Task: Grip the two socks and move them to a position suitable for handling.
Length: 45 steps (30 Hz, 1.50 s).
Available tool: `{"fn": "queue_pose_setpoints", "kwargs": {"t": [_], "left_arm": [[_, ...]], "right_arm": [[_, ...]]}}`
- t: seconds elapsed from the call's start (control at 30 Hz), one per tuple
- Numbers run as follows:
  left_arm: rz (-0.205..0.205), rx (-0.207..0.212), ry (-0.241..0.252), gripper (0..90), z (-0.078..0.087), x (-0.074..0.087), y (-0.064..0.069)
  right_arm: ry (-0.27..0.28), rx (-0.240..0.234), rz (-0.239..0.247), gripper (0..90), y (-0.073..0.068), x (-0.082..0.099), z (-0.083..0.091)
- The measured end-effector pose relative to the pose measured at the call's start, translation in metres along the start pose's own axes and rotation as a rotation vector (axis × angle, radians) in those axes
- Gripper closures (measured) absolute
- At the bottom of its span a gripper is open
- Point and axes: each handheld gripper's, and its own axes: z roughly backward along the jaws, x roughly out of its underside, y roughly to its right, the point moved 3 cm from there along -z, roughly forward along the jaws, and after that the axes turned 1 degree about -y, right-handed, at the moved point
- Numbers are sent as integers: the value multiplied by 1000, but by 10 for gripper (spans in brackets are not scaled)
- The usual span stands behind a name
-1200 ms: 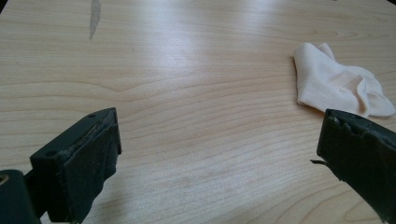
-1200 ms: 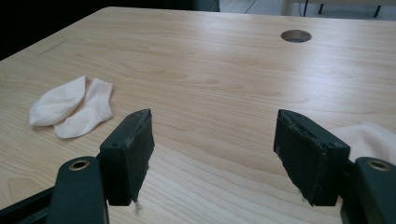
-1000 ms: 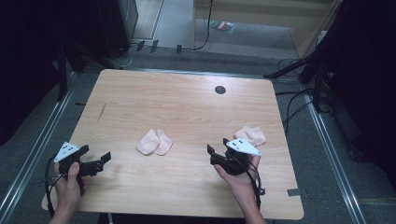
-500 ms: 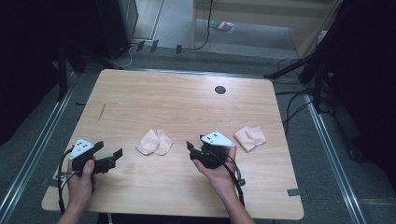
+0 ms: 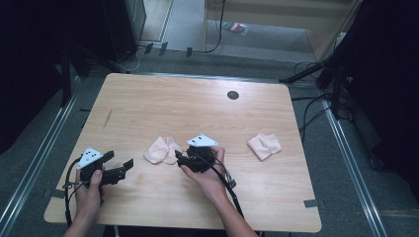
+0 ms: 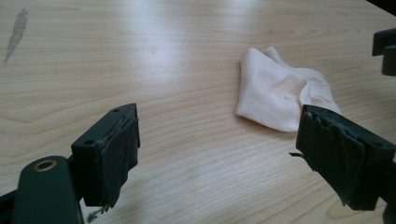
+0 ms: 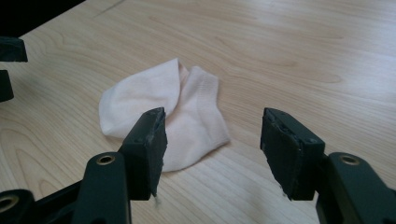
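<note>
A crumpled pale pink sock [image 5: 162,149] [image 6: 275,93] [image 7: 154,98] lies near the middle of the wooden table [image 5: 197,113]. My right gripper [image 5: 179,158] [image 7: 212,140] hovers just right of it, pointing at it. Its jaws are open and have just been widening a little, with the sock's near edge below the gap and no pad on it. My left gripper [image 5: 129,165] [image 6: 219,140] is open a short way left of the sock, having narrowed slightly a moment ago, with nothing between its pads. A second pink sock [image 5: 264,145] lies to the right.
A black round hole [image 5: 232,95] sits near the table's far edge and a dark streak [image 5: 107,118] marks the left side. Cables trail from both grippers toward the front edge. Dark stands and cables surround the table on the floor.
My right gripper has travelled left from beside the right-hand sock to the middle sock. My left gripper shifted right toward the same sock, then held still.
</note>
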Motion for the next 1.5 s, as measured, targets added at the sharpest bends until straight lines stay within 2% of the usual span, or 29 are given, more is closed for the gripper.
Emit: {"fn": "queue_pose_setpoints", "kwargs": {"t": [0.27, 0.37, 0.6, 0.87, 1.03, 1.17, 1.2, 1.27, 1.3, 1.33, 1.47, 1.5], "left_arm": [[12, -9, 4, 141, 5, 3, -7], [20, -19, 6, 139, 5, 4, -9], [24, -14, 4, 139, 4, 5, -11], [34, -9, 5, 137, 3, 7, -12], [46, -1, 6, 137, 3, 7, -13], [38, 0, 0, 138, 2, 7, -12], [38, 0, -1, 138, 2, 7, -12], [35, 2, -1, 139, 2, 7, -12], [36, 3, -1, 139, 2, 7, -12], [42, 6, 0, 139, 2, 8, -13], [44, 7, 2, 139, 2, 8, -13], [43, 8, 1, 139, 2, 8, -13]], "right_arm": [[-32, -11, 0, 385, -13, -4, -26], [-44, -10, 4, 378, -16, -4, -33], [-69, -7, 18, 361, -22, -5, -45], [-110, 35, 48, 372, -28, -2, -62], [-107, 71, 79, 470, -30, 1, -63], [-83, 59, 114, 680, -33, 5, -62], [-84, 50, 104, 769, -34, 5, -61], [-83, 35, 105, 845, -33, 6, -60], [-88, 25, 107, 857, -32, 5, -60], [-93, 14, 81, 867, -29, 3, -57], [-65, 12, 74, 869, -27, 1, -43], [-47, 0, 78, 868, -27, -2, -30]]}}
